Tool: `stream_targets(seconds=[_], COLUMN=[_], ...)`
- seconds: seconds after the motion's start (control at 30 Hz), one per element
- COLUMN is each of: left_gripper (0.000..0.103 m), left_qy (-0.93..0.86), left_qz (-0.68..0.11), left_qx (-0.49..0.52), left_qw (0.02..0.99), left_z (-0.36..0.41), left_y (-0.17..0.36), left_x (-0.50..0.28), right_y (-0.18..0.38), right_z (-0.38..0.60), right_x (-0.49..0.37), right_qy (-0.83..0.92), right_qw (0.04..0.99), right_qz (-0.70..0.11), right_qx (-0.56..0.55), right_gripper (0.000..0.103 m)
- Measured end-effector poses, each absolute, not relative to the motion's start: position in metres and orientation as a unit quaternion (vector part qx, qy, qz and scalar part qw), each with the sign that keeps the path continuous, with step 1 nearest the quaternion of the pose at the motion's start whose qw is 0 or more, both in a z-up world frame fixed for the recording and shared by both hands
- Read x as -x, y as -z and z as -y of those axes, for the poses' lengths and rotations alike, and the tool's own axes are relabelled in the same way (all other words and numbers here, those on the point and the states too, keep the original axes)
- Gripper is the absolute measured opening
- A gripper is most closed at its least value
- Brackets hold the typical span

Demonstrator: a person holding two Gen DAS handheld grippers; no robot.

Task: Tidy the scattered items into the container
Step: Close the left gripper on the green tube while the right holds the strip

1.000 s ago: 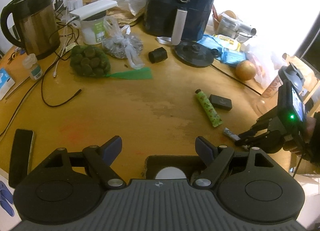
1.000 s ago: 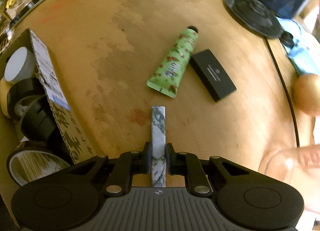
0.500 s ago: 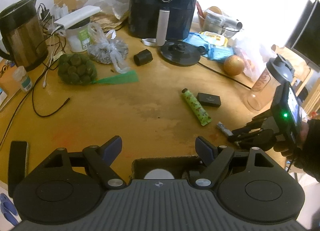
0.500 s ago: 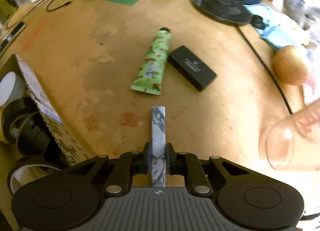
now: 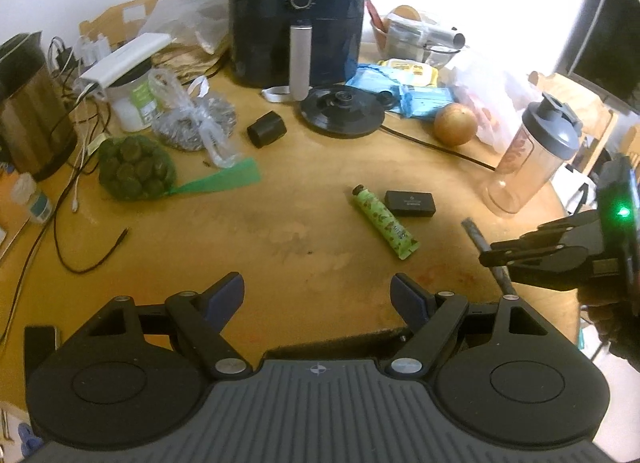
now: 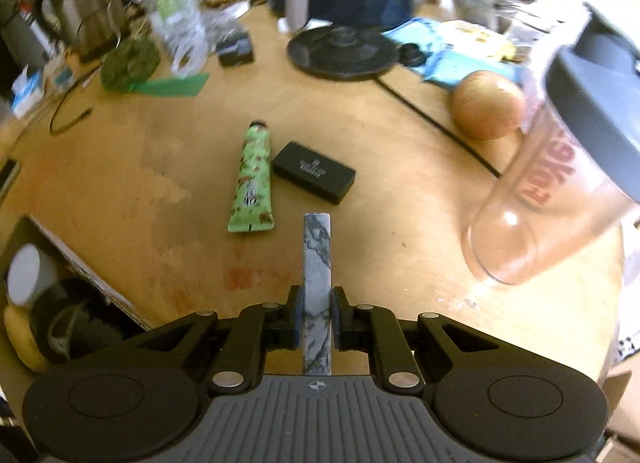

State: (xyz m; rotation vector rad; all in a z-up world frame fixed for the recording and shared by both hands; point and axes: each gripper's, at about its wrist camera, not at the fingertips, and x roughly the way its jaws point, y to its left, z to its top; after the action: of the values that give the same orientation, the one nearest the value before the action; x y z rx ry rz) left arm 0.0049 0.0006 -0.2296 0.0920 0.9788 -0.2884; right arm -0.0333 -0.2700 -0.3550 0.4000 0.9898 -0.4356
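Note:
My right gripper (image 6: 316, 313) is shut on a slim marble-patterned stick (image 6: 317, 263), held above the wooden table (image 6: 160, 203); from the left wrist the same gripper (image 5: 492, 255) and stick (image 5: 474, 233) show at the right edge. Just beyond the stick lie a green flowered tube (image 6: 253, 179) and a small black box (image 6: 314, 171), side by side. The cardboard container (image 6: 80, 271) with tape rolls inside sits at the lower left. My left gripper (image 5: 318, 295) is open and holds nothing, hovering over the container's far rim (image 5: 340, 345). The tube (image 5: 384, 223) and black box (image 5: 410, 203) lie ahead of it.
A clear shaker bottle (image 6: 552, 191) stands close on the right, an onion (image 6: 486, 105) and a black cord behind it. Farther back are a kettle base (image 5: 342, 111), an air fryer (image 5: 298, 11), a kettle (image 5: 28, 123), a green net bag (image 5: 134, 169) and loose cables (image 5: 80, 247).
My right gripper has risen with the marble stick and rolled, so the shaker bottle and onion came into view. The left gripper's view swung right; its jaws stayed open.

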Motion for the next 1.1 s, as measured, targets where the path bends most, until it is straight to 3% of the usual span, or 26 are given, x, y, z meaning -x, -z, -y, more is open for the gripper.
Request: stream_targets(seconds=[0.87, 1.1], left_gripper=[0.08, 0.071], left_qy=[0.187, 0.185], left_qz=[-0.498, -0.511], left_qx=[-0.1, -0.099], left_qw=[0.841, 0.834], left_z=[0.07, 0.095], left_y=[0.291, 0.317], left_x=[-0.077, -0.101], right_y=[0.304, 0.304], right_z=[0.245, 0.235], right_x=[0.099, 0.117], right_qy=[0.315, 0.344], right_qw=[0.823, 0.807], right_qz=[-0.38, -0.381], right_qx=[-0.282, -0.291], right_gripper=[0.017, 0.017])
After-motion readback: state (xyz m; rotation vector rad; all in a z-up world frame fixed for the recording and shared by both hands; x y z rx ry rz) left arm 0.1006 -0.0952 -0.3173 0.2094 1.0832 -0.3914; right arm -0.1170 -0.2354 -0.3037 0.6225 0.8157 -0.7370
